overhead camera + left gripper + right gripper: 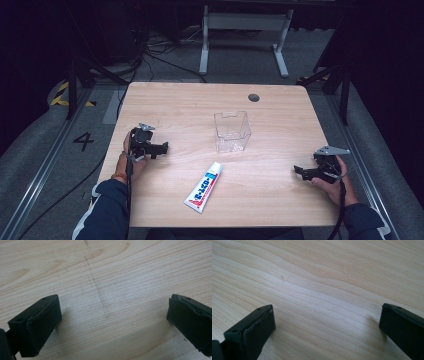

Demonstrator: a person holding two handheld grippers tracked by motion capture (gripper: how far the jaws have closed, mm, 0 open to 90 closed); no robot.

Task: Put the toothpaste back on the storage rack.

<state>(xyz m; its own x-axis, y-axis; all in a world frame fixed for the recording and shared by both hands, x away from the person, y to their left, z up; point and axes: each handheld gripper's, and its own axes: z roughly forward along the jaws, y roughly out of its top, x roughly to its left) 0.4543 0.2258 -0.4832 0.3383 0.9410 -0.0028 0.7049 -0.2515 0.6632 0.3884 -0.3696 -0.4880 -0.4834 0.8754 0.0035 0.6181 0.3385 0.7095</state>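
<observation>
A white toothpaste tube [203, 187] with a red and blue label lies on the wooden table [280, 125], near the front middle. Behind it stands a clear plastic box [232, 131], open at the top and with nothing visible inside. My left gripper [161, 148] rests on the table at the left, held in a hand, jaws pointing right. Its jaws stand wide apart over bare wood [110, 315]. At the right edge my right gripper [299, 171] points left, also open above bare wood [324, 320]. Neither gripper touches the tube or the box.
A dark round hole [253, 97] sits in the table near the far edge. Beyond the table are a white frame [243, 30] and cables on the grey floor [165, 55]. A floor mark "4" [83, 141] lies at the left.
</observation>
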